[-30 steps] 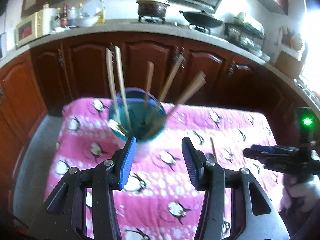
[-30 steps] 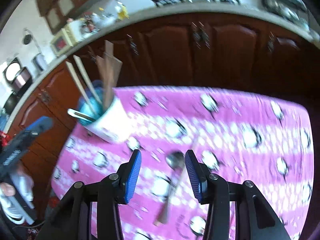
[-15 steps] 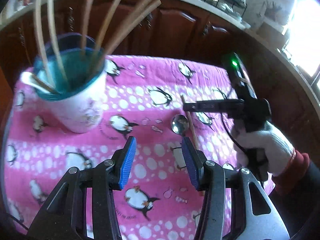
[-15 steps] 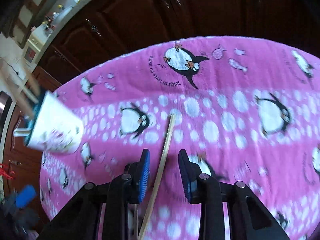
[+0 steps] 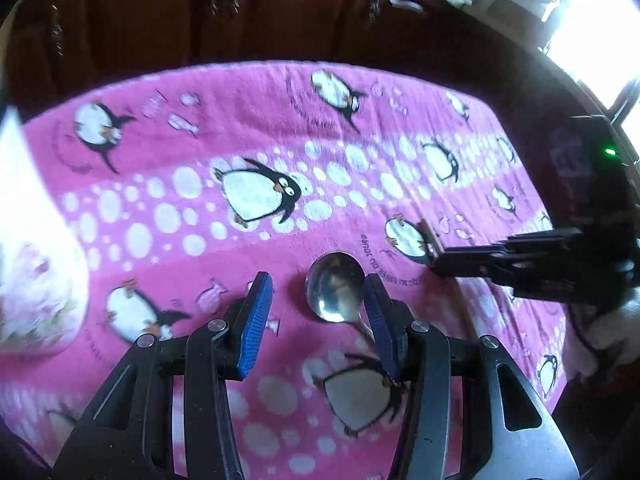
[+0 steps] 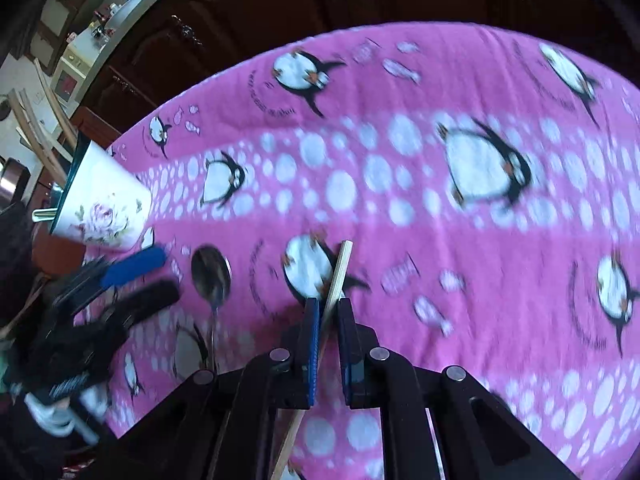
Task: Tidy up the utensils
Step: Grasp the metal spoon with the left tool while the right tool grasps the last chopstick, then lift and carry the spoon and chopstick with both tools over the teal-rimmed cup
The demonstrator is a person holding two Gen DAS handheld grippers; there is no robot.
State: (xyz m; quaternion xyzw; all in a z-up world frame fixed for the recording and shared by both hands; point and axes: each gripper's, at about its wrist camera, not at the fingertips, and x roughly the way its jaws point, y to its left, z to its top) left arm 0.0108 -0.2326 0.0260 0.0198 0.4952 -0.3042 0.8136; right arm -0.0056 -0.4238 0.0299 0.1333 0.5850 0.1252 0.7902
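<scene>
A metal spoon (image 5: 336, 292) lies on the pink penguin cloth (image 5: 280, 128). My left gripper (image 5: 316, 300) is open, low over the cloth, with the spoon's bowl between its fingertips. It shows at the left of the right wrist view (image 6: 148, 276), beside the spoon (image 6: 211, 276). My right gripper (image 6: 328, 312) is closed to a narrow gap around a wooden chopstick (image 6: 338, 272) that lies on the cloth. In the left wrist view the right gripper (image 5: 440, 256) sits at the chopstick's tip (image 5: 430, 234). The white flowered cup (image 6: 102, 204) holds several wooden utensils.
The cup's side (image 5: 36, 260) fills the left edge of the left wrist view. Dark wooden cabinets (image 5: 240, 8) stand behind the table. The cloth's far edge (image 6: 360, 30) drops off toward them.
My left gripper has dropped down and moved right, from the cup to around the spoon's bowl. My right gripper has narrowed around the chopstick.
</scene>
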